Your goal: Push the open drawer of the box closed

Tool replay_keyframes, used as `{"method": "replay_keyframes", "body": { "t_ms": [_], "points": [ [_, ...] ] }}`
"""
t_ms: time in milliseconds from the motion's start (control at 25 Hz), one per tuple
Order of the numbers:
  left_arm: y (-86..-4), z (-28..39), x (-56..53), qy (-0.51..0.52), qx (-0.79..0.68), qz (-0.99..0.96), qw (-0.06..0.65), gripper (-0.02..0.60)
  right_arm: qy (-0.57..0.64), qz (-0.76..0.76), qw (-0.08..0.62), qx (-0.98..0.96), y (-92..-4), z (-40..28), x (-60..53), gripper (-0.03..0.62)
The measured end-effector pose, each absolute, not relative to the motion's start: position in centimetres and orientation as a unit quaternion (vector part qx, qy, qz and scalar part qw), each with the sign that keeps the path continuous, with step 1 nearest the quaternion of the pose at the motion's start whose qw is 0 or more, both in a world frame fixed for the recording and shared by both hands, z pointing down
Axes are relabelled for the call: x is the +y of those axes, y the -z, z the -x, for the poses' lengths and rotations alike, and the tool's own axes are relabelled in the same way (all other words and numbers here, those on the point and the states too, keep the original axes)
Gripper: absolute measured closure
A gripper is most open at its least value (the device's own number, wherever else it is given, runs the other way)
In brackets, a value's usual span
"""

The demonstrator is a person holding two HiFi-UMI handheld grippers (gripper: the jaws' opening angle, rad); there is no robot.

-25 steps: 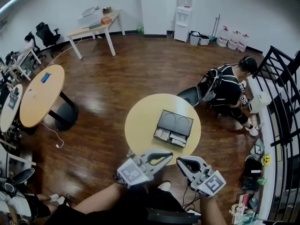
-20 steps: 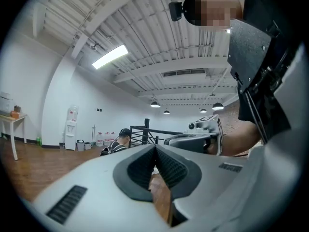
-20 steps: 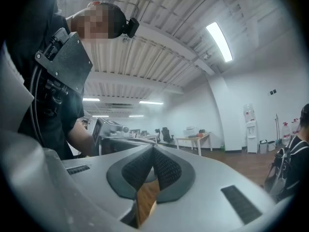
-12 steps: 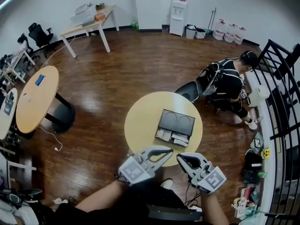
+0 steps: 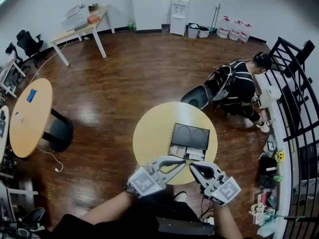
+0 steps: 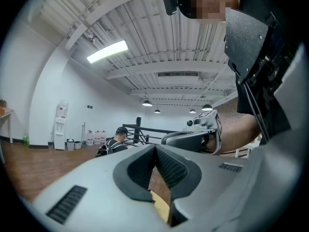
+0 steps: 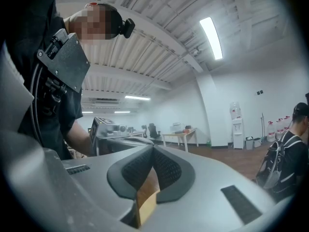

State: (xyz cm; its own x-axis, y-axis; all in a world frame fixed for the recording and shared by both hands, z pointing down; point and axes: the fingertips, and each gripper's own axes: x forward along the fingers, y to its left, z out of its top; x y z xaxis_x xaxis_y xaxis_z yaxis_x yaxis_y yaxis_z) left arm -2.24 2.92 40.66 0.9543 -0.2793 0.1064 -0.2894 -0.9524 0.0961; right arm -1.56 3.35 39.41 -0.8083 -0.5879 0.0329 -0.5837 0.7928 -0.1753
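Note:
A black box [image 5: 191, 135] lies on a round yellow table [image 5: 154, 133]. Its open drawer [image 5: 186, 153], with white things in it, sticks out towards me. My left gripper [image 5: 182, 163] hovers at the table's near edge, just short of the drawer, shut and empty. My right gripper [image 5: 191, 167] is beside it, also shut with nothing held. The tips point at each other. In the left gripper view, that gripper's pads [image 6: 166, 166] meet, and the right gripper [image 6: 193, 137] shows ahead. The right gripper view shows its pads [image 7: 164, 167] together, with the left gripper [image 7: 116, 135] beyond.
A person [image 5: 239, 91] crouches by a dark chair [image 5: 195, 96] just beyond the table, to the right. A black railing [image 5: 294, 98] runs along the right. Another round table [image 5: 27, 116] stands left, and a desk [image 5: 82, 24] far left.
The table and box have come nearer in the head view. Both grippers now overlap the table's near edge, close to the drawer front, and they stay shut.

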Motion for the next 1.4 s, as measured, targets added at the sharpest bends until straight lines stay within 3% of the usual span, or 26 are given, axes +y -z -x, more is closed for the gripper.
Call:
{"method": "replay_keyframes", "body": {
  "t_ms": [520, 1400],
  "points": [
    [-42.1, 5.5, -2.9, -0.039, -0.090, -0.992, 0.075, 0.549, 0.108, 0.368, -0.001, 0.924, -41.3, 4.2, -3.2, 0.592],
    [-44.7, -6.3, -2.7, -0.042, -0.152, -0.986, 0.059, 0.549, 0.112, 0.352, 0.001, 0.929, -44.5, -8.5, -3.8, 0.592]
  ]
}}
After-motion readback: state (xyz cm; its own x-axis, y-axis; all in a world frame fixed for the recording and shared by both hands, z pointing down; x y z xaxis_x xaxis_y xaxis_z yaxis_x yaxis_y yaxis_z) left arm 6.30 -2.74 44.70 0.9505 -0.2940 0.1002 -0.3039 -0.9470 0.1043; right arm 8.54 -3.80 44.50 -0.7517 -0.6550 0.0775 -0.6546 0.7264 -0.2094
